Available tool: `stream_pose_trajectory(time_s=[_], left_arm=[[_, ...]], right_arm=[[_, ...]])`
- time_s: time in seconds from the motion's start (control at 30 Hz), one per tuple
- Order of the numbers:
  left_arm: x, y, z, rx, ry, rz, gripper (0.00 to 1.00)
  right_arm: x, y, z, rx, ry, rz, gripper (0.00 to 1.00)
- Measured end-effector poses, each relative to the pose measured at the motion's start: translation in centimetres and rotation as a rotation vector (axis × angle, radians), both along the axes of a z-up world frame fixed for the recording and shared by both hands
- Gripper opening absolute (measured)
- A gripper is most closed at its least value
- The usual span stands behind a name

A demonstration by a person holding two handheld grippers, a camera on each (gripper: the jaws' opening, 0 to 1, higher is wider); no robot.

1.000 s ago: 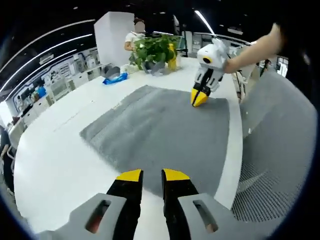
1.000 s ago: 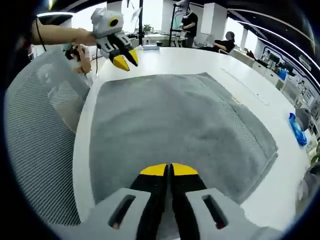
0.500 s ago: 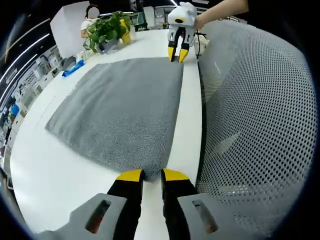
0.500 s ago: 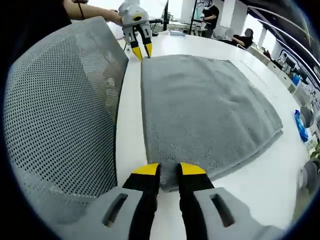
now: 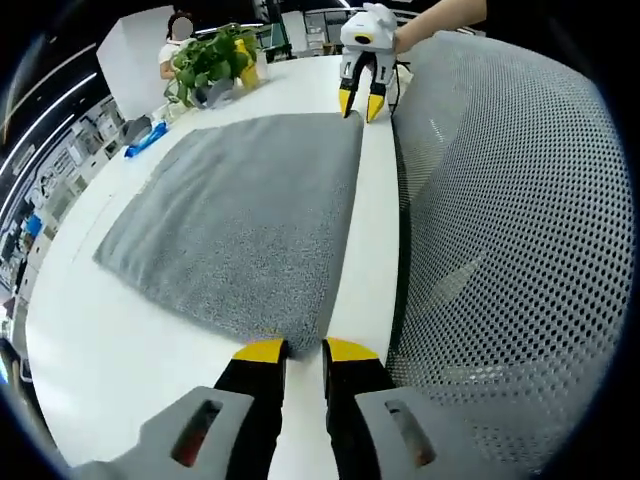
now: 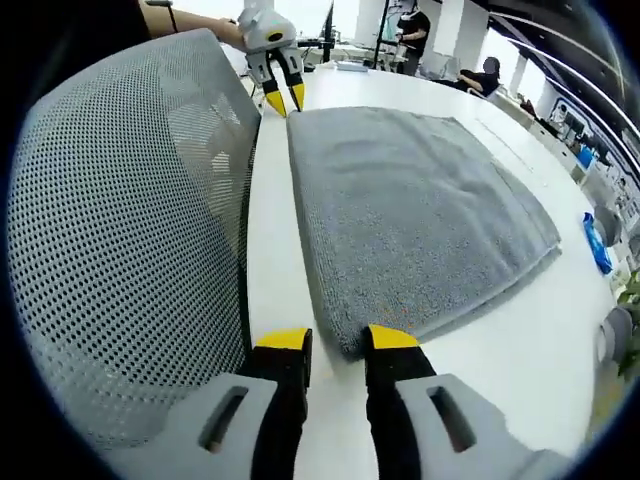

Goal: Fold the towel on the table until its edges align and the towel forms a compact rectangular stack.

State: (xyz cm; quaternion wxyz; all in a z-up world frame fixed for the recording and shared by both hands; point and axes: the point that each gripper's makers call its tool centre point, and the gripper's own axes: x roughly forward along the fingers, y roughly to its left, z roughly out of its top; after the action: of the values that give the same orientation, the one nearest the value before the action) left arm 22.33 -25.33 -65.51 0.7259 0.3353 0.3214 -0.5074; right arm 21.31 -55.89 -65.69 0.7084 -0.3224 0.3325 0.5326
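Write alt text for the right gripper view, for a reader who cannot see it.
The right gripper, open, sits at a near corner of a grey towel spread flat on a white table. The left gripper is at the far corner, and a grey mesh chair back stands alongside.

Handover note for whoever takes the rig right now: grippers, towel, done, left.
Left gripper: open, at one near corner of the towel, jaws astride the edge, not closed on it.
Right gripper: open, at the other near corner, same stance.
Towel: flat on the white table, beside a mesh chair back.
Done: grippers lined up at the corners.
Left: pinch both corners, fold across to the far edge, align, repeat into a compact rectangle.
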Motion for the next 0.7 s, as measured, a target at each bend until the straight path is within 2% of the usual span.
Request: stream_pose_trajectory(time_s=[0.13, 0.2, 0.23, 0.27, 0.3, 0.5, 0.6, 0.7], left_arm=[[-0.08, -0.13, -0.06, 0.000, -0.007, 0.005, 0.13], [0.64, 0.06, -0.01, 0.014, -0.040, 0.021, 0.07], [0.58, -0.08, 0.00, 0.004, -0.021, 0.035, 0.06], [0.54, -0.11, -0.02, -0.009, 0.003, 0.068, 0.05], [0.59, -0.10, 0.07, -0.012, 0.001, 0.072, 0.05], [0.27, 0.13, -0.07, -0.030, -0.023, 0.080, 0.04], [0.07, 0.08, -0.08, 0.012, -0.073, 0.021, 0.06], [-0.11, -0.02, -0.12, 0.025, -0.078, 0.013, 0.06]], right_arm=[[-0.06, 0.01, 0.00, 0.012, -0.015, -0.029, 0.06], [0.01, 0.15, -0.19, -0.003, -0.029, -0.039, 0.01], [0.27, 0.05, -0.29, -0.024, -0.053, -0.037, 0.01], [0.21, 0.20, -0.21, -0.019, -0.044, -0.049, 0.00], [0.28, 0.09, -0.17, -0.013, -0.037, -0.084, 0.00], [0.45, -0.12, -0.20, 0.041, -0.022, -0.149, 0.00], [0.33, -0.12, -0.24, 0.051, -0.024, -0.152, 0.01], [0.27, -0.06, -0.22, 0.040, -0.028, -0.142, 0.02]])
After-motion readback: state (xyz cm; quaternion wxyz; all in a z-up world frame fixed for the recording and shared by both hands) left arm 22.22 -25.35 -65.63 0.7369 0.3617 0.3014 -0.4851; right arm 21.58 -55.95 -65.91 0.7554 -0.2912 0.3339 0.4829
